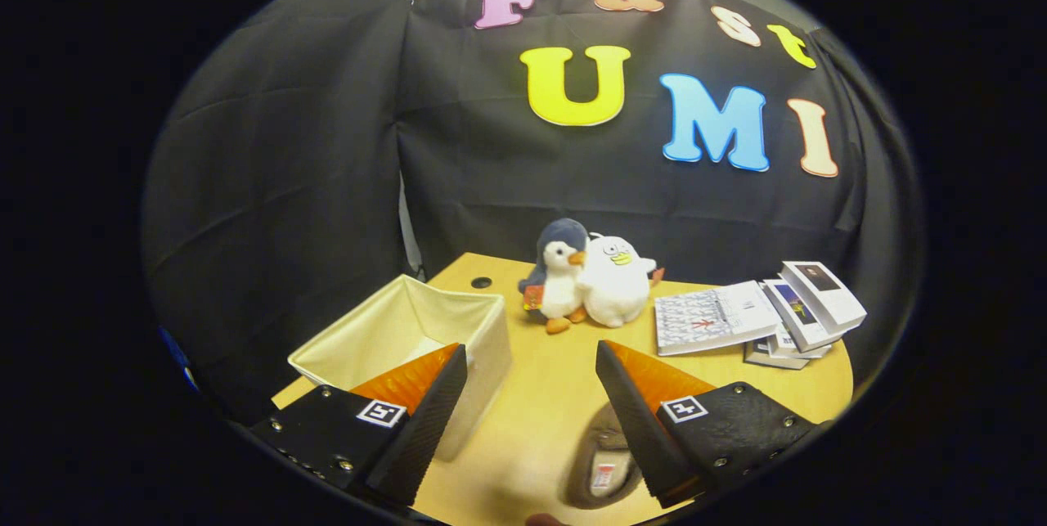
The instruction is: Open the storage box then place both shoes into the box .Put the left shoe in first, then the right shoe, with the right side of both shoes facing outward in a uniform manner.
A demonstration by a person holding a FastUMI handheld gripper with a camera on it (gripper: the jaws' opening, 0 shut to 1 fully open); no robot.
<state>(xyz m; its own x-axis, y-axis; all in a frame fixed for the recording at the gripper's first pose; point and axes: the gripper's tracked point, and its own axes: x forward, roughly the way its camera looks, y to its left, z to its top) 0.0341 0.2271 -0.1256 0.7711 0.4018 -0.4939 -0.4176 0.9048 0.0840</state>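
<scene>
Spread wide, the gripper (pixel 532 362) hangs above the desk (pixel 540 395) with its two fingers (pixel 425 420) well apart and nothing between them but bare desktop; they press on nothing. Each finger body carries a small square black-and-white marker tag on top.

Just under and beside the right finger lies a shoe (pixel 601 469), greyish-brown, its opening turned up, with a small white-and-red label inside that is too small to read. The finger covers part of it, and whether they touch cannot be told. Which shoe of the pair it is cannot be told either.

Behind the left finger stands the storage box (pixel 393 330), a cream fabric bin with its top open and its inside pale; the finger's tip overlaps its near wall in the view.

Beyond the fingers, near the far edge of the desk, two plush toys sit side by side and touching: a penguin (pixel 558 280) with a dark hood and orange beak and feet, and a white duck (pixel 615 280) with a yellow bill. To the right of them lies a loose stack of booklets (pixel 761 317), fanned out, their printing too small to make out.

Light yellow wood makes up the desktop, with a dark round hole (pixel 482 283) near its far left corner. Black cloth (pixel 327 166) hangs behind and to the left as the booth's wall.
</scene>
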